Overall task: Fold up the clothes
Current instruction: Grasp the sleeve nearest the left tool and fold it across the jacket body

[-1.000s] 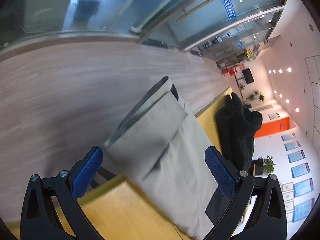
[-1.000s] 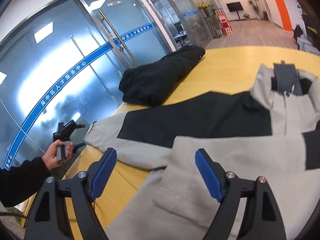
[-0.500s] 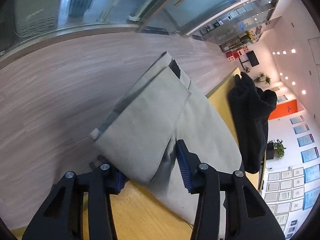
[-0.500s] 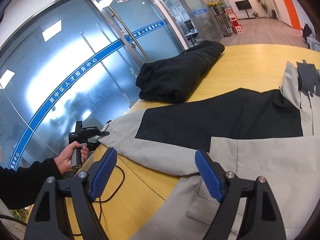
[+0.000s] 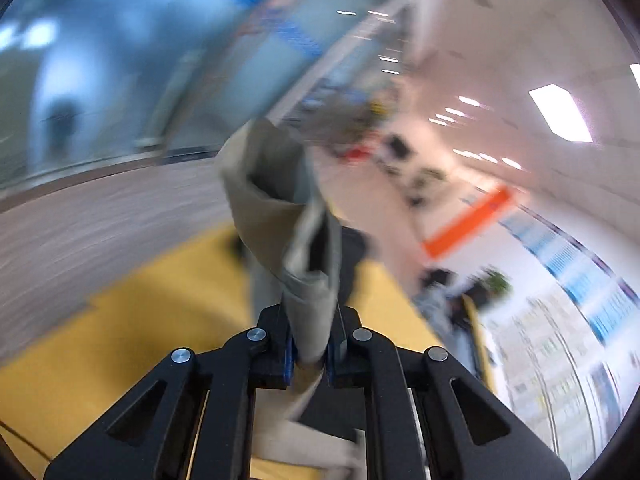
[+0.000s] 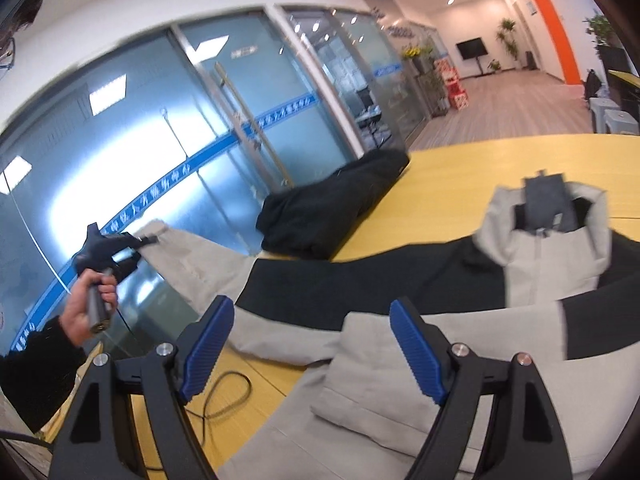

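Left gripper (image 5: 310, 354), black with blue pads, was clamped tight on the cuff of the grey sleeve (image 5: 276, 208), fabric bunched and folded between its closed fingers and lifted off the yellow wooden table (image 5: 132, 320). That view was badly motion-blurred; nothing beyond the sleeve read clearly.

Right wrist view showed what the left could not: the person's left hand (image 6: 90, 304) gripping the tool's handle at far left, the sleeve (image 6: 192, 256) stretched out from it toward the rest of the grey-and-black zip-front jacket (image 6: 540, 268), which lay flat, front up, across the table (image 6: 460, 176), collar toward the far edge. A thin black cable (image 6: 224, 396) looped on the tabletop near the jacket hem. Beyond the jacket lay a black bundled garment (image 6: 332, 208).

Right gripper (image 6: 312, 348) hung above the jacket's lower front, fingers spread wide, holding nothing.
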Action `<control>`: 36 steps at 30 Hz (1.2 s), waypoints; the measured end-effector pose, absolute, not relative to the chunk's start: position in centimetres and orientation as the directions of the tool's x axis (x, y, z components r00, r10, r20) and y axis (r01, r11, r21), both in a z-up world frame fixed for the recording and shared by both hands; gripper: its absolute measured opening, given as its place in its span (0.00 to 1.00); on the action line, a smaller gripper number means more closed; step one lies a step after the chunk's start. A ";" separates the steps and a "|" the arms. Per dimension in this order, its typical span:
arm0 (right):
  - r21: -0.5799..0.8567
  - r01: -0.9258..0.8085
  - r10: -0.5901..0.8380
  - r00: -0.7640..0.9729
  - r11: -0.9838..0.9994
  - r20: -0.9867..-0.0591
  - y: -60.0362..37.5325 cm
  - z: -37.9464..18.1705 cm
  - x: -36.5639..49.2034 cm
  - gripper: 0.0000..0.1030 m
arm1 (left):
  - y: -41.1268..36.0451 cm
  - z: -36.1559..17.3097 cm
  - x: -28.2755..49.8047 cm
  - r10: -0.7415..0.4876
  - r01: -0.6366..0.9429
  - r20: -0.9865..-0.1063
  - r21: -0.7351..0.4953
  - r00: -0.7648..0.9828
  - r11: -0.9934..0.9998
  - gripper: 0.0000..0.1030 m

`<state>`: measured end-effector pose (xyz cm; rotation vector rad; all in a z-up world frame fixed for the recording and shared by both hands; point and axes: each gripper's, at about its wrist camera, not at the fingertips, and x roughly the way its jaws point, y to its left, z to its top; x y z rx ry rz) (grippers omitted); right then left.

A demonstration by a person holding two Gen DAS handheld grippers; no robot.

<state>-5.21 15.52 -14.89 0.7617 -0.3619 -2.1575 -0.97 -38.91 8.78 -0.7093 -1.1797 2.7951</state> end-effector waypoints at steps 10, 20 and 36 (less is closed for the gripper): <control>0.439 0.554 -0.706 -0.582 -0.707 -0.403 28.8 -13.5 -4.6 0.82 | -11.5 12.8 -5.3 0.586 -0.237 -0.281 -0.720 -0.760 -0.653 0.09; 0.618 0.461 -0.739 -0.591 -0.637 -0.322 41.1 -16.0 -4.2 0.84 | 9.7 1.4 -5.6 0.753 -0.270 -0.467 -0.735 -0.464 -0.622 0.09; 0.848 0.153 -0.805 -0.435 -0.507 -0.403 45.2 -27.1 -12.4 0.91 | 16.2 -6.4 -1.3 0.772 -0.375 -0.585 -0.677 -0.247 -0.633 0.66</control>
